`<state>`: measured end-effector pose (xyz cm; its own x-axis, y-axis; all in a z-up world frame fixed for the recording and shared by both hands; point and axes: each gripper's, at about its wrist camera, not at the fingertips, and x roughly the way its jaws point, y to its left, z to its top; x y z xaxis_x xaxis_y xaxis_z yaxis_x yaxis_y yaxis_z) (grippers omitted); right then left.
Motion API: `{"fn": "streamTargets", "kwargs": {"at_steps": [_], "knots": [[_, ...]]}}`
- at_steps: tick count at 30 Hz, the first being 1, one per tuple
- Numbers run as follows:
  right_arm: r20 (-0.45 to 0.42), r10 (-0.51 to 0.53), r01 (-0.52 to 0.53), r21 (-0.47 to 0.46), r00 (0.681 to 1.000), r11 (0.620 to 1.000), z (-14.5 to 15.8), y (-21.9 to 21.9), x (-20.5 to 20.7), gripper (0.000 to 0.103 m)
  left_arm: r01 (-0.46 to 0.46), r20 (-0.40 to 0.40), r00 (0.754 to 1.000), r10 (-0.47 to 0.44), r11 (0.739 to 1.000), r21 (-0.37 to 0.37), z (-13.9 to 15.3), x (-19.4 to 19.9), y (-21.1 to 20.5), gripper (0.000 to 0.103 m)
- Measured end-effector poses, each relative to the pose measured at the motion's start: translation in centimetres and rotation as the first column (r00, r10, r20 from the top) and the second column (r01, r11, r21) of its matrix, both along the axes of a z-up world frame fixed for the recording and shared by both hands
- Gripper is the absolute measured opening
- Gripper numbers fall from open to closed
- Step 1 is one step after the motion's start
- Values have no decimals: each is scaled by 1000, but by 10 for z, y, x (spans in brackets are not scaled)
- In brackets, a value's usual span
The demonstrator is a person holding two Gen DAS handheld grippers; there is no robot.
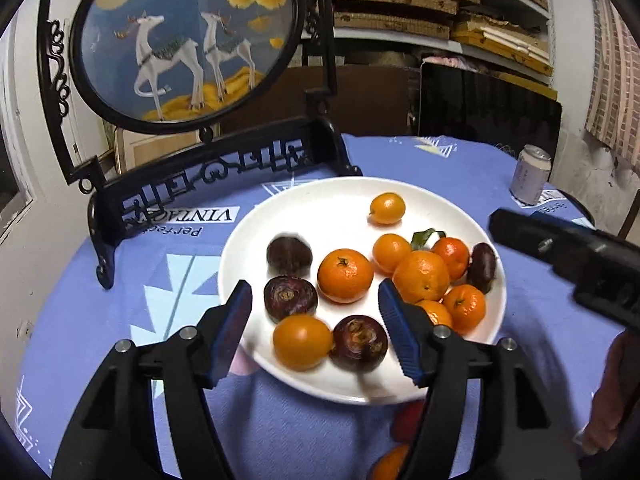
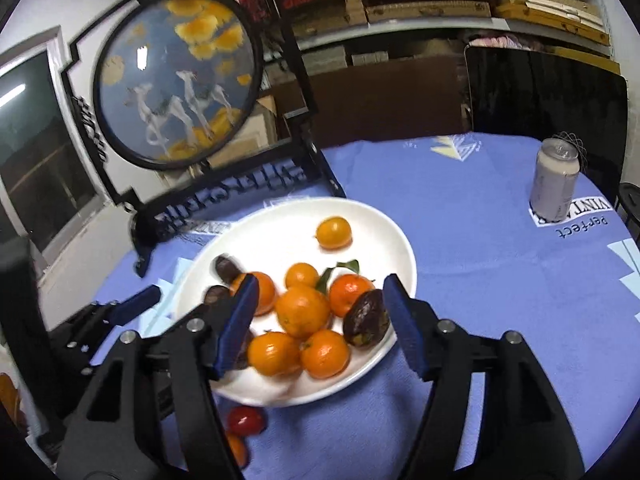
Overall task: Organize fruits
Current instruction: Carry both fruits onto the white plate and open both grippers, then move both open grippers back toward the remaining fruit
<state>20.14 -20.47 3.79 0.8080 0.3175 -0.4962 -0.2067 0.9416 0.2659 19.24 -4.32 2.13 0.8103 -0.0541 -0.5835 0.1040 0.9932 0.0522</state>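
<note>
A white plate (image 1: 320, 200) on the blue tablecloth holds several oranges, such as one in the middle (image 1: 345, 276), and several dark brown fruits (image 1: 290, 298). My left gripper (image 1: 316, 332) is open and empty, hovering over the plate's near edge. My right gripper (image 2: 320, 328) is open and empty above the near side of the plate (image 2: 384, 232), over the orange pile (image 2: 302, 312) and a dark fruit (image 2: 366, 324). A small red fruit (image 2: 246, 420) and an orange (image 2: 236, 450) lie on the cloth in front of the plate. The right gripper's body shows at the right of the left wrist view (image 1: 568, 256).
A black-framed round deer screen (image 1: 188, 40) stands behind the plate at the left. A white can (image 2: 556, 180) stands at the far right of the table. Shelves with boxes and a dark panel lie beyond the table.
</note>
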Motion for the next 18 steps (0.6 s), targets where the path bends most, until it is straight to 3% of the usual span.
{"fn": "streamTargets", "kwargs": {"at_steps": [3,7,12,18], "knots": [[35,-8,8,-13,999,1000,10,-4,-22,83,-6,5,1000,6,1000,-4,1,-12,9,66],[51,-12,12,3,999,1000,11,-14,-56,86,-44,-27,999,44,999,1,-10,-31,21,66],[-21,14,-13,25,1000,1000,-18,-19,-95,86,-98,-41,994,99,995,24,-22,-58,33,66],[-112,157,-162,-38,981,986,-46,15,-132,87,-172,-49,984,172,985,2,-24,-72,56,66]]}}
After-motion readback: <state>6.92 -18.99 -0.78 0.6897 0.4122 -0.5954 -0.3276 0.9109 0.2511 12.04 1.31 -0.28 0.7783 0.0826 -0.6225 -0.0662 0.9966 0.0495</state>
